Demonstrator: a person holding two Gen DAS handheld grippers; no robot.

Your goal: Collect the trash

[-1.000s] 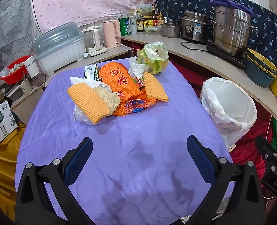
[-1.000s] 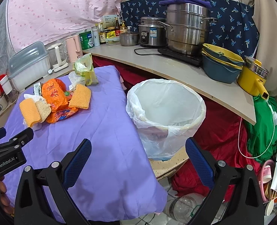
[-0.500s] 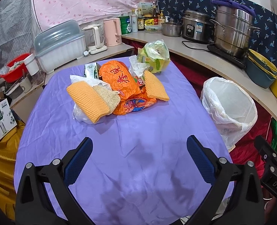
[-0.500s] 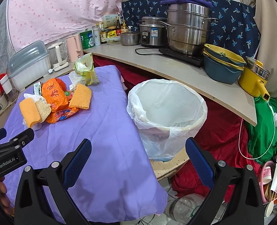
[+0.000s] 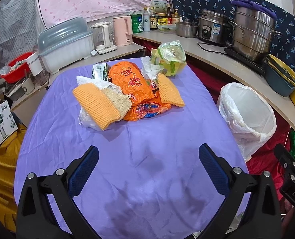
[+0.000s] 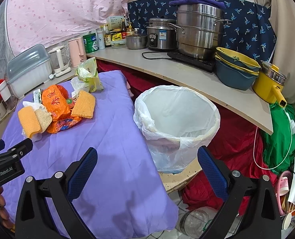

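1. Barely any change since a second ago: the left gripper (image 5: 148, 168) has crept a touch closer to the pile, fingers spread wide, nothing between them.
2. The right gripper (image 6: 147, 168) is released too and empty, hanging over the table's right edge, lined up with the white-lined bin (image 6: 177, 119).
3. The trash sits in one heap toward the far edge of the purple table (image 5: 147, 159): an orange snack bag (image 5: 130, 81) in the middle, a yellow mesh pad (image 5: 95, 102) on its left, another mesh pad (image 5: 170, 90) on its right, a green-yellow bag (image 5: 170, 57) at the far right corner.
4. The bin stands just off the right edge, nothing dropped in that I can see.
5. My read: collecting hasn't begun; the small advance suggests a reach toward the nearest piece.
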